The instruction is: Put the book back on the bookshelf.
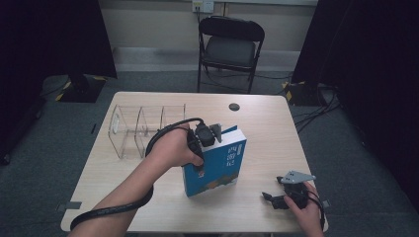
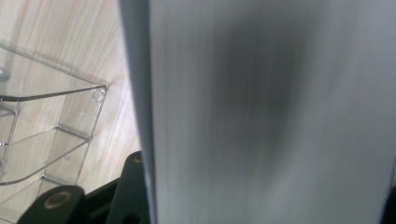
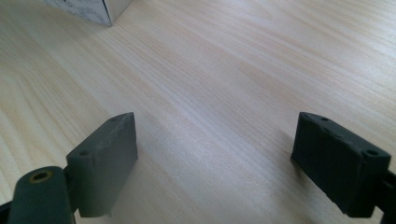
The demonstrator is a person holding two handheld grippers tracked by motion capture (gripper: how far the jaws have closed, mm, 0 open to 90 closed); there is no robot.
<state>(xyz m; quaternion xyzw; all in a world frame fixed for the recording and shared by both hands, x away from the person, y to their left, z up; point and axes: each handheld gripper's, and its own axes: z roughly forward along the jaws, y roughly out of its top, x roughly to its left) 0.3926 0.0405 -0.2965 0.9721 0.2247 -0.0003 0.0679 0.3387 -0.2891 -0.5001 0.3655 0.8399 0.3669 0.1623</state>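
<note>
Jaws, left gripper (image 1: 210, 134): clamped on book (image 1: 217, 163), held upright on table (image 1: 276, 128), just right of rack (image 1: 143, 129); long axis vertical. Jaws, right gripper (image 1: 276, 200): apart, empty, resting well right of book. Left hand nearer rack.

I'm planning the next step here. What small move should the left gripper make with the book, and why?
Probably carry the book, gripped at its top edge by the left gripper, left toward the clear divider rack; it stands upright beside the rack, whose slots look free.
</note>
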